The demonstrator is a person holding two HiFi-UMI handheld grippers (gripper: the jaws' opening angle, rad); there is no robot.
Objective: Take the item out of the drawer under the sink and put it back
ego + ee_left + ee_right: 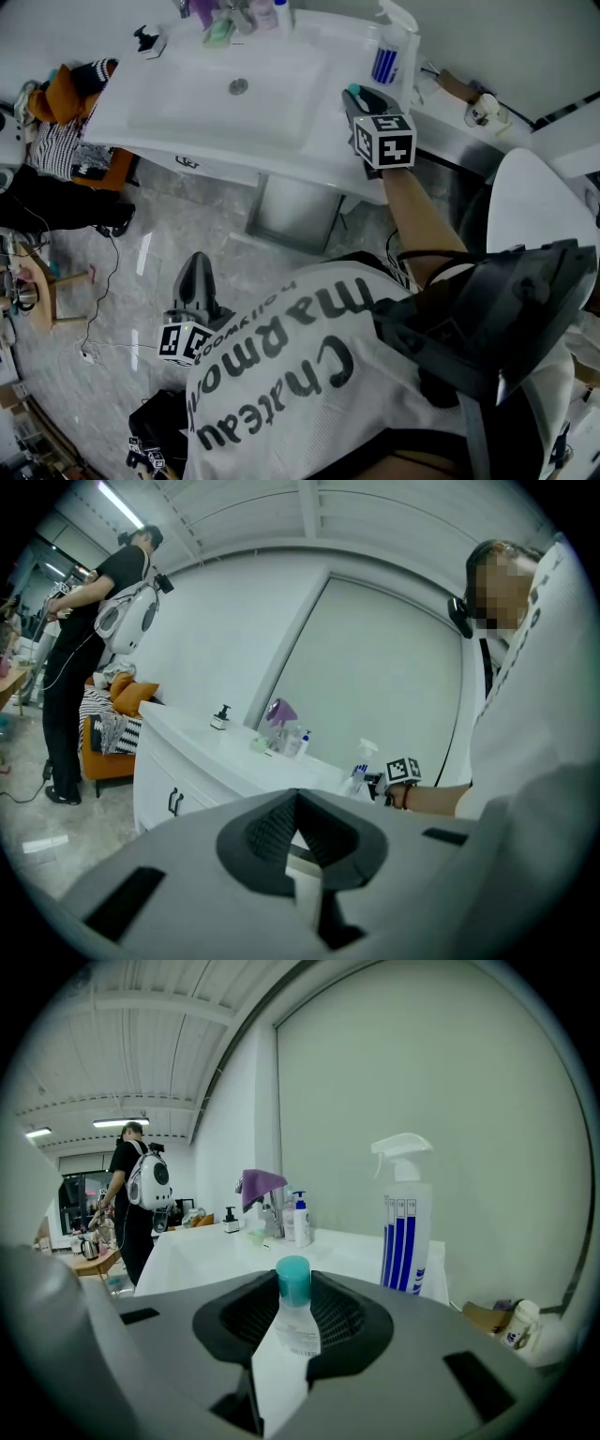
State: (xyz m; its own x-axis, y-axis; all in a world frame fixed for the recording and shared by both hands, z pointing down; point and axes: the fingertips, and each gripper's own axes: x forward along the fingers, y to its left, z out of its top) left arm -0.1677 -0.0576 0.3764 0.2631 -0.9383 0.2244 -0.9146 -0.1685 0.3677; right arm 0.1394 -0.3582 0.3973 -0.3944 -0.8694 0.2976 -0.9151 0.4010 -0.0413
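Right gripper: clamped on bottle over sink, likely awaiting return.
Left gripper: closed, empty, parked aside.

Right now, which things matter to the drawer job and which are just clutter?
Job: teal-capped bottle, likely the drawer item, in the right gripper; sink cabinet.
Lying about: spray bottle; pump bottle; purple cloth; soap dispenser.

The small bottle has a teal cap and a clear body. The spray bottle is white with blue stripes. The cloth is purple, the sink white, the cushion orange.
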